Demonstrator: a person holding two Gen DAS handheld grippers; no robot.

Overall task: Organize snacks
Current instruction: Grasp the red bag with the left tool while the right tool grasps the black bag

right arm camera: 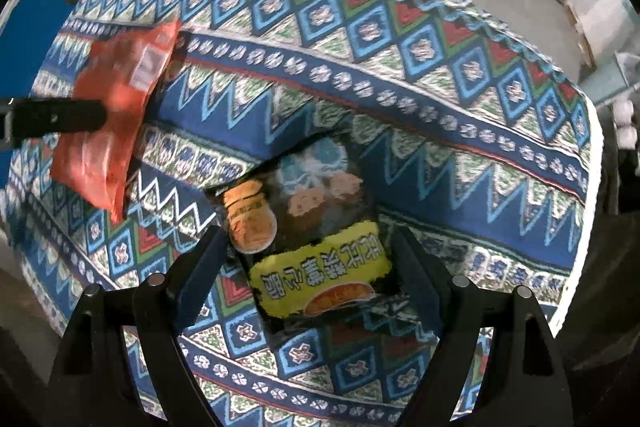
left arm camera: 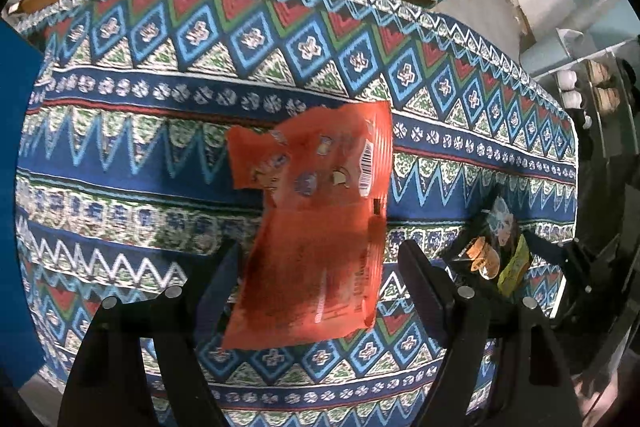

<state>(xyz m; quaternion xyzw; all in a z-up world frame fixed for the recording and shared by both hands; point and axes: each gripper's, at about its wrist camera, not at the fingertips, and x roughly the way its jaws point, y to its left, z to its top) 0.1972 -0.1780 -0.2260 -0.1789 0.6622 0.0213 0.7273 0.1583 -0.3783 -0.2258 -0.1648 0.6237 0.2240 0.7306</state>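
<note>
Left tool [left arm camera: 320, 267] open around orange packet [left arm camera: 316, 211]; right tool [right arm camera: 308, 259] open over dark packet [right arm camera: 320, 227]

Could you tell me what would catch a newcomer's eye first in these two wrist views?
Probably the loud patterned tablecloth in blue, red and green that fills both views. Against it, the orange snack packet stands out, between the open fingers of the left gripper. Next comes the dark snack bag with its yellow label, between the open fingers of the right gripper.

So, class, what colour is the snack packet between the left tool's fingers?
Orange-red snack packet, clearest in the left wrist view.
</note>
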